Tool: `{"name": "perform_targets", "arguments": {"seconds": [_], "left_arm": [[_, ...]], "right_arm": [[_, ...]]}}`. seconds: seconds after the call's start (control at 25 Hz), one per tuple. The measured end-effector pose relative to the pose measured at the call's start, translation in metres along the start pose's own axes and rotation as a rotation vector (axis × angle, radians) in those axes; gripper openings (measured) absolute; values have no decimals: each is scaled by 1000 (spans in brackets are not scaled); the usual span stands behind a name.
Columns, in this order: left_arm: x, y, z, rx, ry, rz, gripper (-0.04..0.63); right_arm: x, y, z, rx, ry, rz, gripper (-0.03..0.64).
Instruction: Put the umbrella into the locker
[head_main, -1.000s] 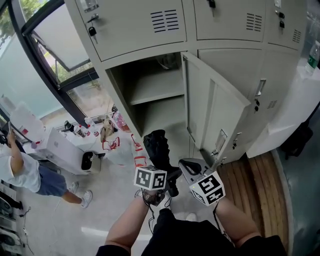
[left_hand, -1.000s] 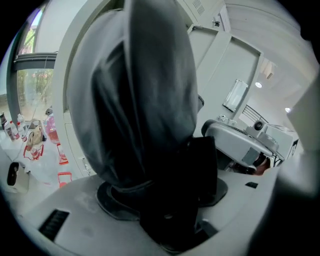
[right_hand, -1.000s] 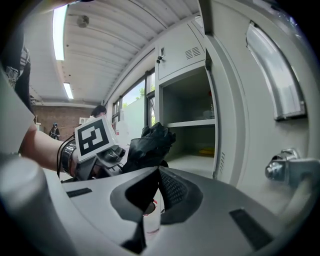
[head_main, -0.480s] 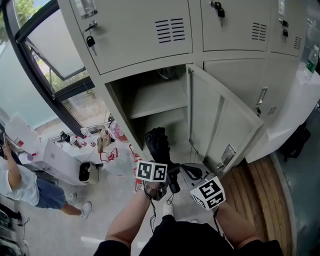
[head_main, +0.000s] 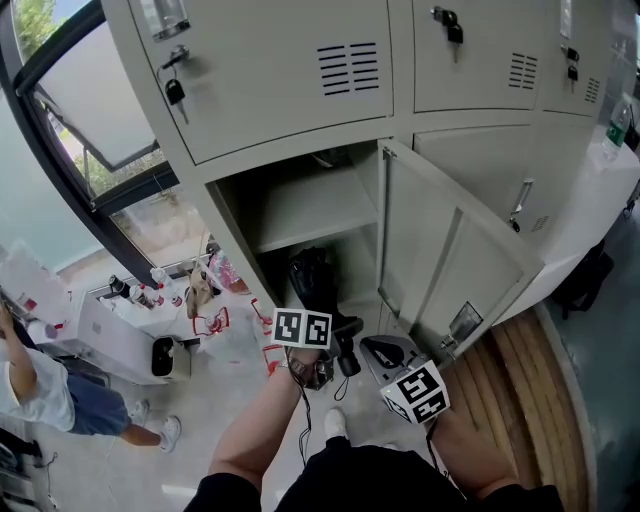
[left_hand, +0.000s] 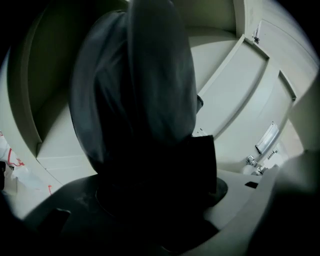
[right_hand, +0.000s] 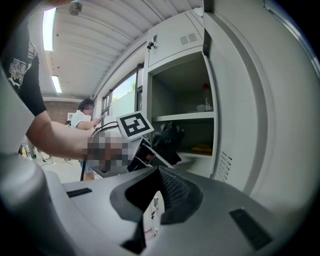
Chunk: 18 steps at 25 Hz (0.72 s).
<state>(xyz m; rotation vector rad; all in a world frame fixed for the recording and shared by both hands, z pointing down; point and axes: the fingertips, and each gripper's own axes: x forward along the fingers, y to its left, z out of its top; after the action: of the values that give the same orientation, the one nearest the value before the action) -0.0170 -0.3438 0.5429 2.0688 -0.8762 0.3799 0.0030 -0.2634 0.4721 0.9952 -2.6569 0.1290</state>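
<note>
At far left of the head view there's a person (head_main: 35, 385) on the pale floor. My left tongs (head_main: 335, 345) are clamped wide round the folded black umbrella (head_main: 312, 282), and its top is at the mouth of the open locker (head_main: 240, 215), below the shelf (head_main: 315, 205). My right tongs (head_main: 385, 352) are pressed together with nothing in them, just beside the swung-out door (head_main: 450, 265).
</note>
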Motion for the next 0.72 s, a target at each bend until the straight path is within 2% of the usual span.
{"name": "perform_targets", "arguments": {"seconds": [0.48, 0.72], "left_arm": [[9, 12, 24, -34, 19, -33, 270], [13, 14, 41, -57, 6, -49, 270]], "right_arm": [[14, 7, -16, 27, 47, 8, 54], [17, 3, -30, 75, 75, 13, 54]]}}
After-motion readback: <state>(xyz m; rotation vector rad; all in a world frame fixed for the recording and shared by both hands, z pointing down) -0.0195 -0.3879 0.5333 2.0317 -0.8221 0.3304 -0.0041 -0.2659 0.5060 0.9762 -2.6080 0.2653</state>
